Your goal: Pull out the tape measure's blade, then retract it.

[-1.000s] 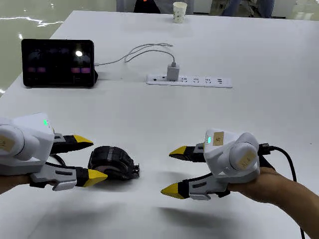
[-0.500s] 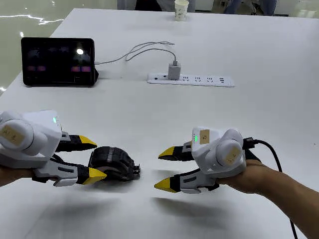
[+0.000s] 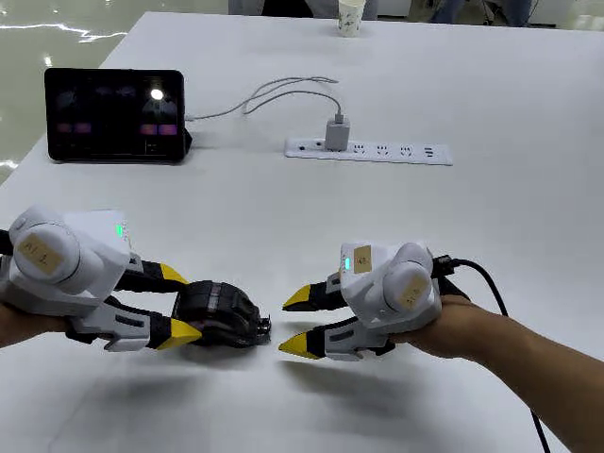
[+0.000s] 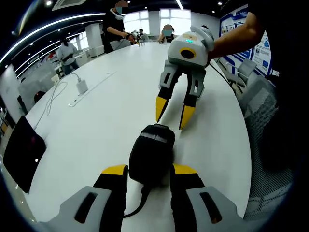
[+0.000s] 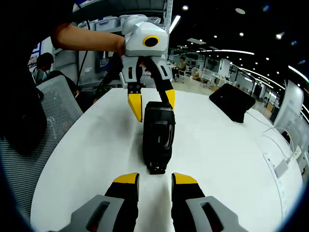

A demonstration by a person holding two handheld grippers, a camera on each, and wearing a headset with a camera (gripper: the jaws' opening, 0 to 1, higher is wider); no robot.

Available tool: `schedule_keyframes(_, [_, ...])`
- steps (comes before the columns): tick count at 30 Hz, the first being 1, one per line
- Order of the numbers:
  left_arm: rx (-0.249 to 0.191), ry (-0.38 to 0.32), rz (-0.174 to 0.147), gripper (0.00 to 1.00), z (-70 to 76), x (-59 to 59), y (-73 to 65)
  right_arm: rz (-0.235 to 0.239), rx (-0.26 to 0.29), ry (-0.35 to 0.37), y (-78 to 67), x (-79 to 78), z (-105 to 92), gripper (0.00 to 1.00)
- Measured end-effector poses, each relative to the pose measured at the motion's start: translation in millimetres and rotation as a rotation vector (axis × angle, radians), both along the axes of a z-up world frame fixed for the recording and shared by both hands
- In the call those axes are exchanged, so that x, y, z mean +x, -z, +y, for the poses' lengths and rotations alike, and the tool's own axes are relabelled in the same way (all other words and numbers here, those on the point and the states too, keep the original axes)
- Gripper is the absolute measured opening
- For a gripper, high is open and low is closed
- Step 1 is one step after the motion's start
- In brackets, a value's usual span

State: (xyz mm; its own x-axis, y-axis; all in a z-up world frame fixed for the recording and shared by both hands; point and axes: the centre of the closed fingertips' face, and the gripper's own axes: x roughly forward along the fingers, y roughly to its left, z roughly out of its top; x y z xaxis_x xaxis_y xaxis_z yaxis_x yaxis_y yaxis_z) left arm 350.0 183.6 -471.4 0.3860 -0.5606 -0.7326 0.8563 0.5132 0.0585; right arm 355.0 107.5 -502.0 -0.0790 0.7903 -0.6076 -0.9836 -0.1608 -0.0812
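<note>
A black tape measure [image 3: 222, 311] lies on the white table [image 3: 283, 217] at the front left. My left gripper [image 3: 179, 304] is shut on its rear body, one yellow-tipped finger on each side, as its own view shows [image 4: 149, 170]. The blade is wound in, and its small hook end [image 5: 154, 169] points to the right. My right gripper [image 3: 294, 321] stands open just beyond that hook, jaws facing it and holding nothing. The left gripper view looks over the tape measure [image 4: 152, 150] to the right gripper [image 4: 173, 113] opposite.
Behind the work lie a white power strip [image 3: 373, 149] with a plugged-in charger and cable, and a dark tablet [image 3: 115, 115] at the back left. A paper cup [image 3: 351, 17] stands at the far edge. A black cable [image 3: 491, 293] trails from my right gripper.
My left gripper has moved right and closed round the tape measure's body. My right gripper has moved left, up to the hook end, with its jaws somewhat narrower.
</note>
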Motion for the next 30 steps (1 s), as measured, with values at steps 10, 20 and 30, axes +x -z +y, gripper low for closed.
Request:
schedule_keyframes(10, [0.023,0.046,0.011,0.28,-1.5,2.4,5.5,0.005,-0.014,-0.021,8.6,2.9,15.2,0.17])
schedule_keyframes(20, [0.038,0.078,0.001,0.26,-0.9,2.0,6.9,0.018,-0.031,-0.031,17.2,1.2,20.1,0.12])
schedule_keyframes(30, [0.040,0.095,0.001,0.24,0.8,3.1,6.9,0.003,-0.026,-0.054,17.9,0.7,20.5,0.11])
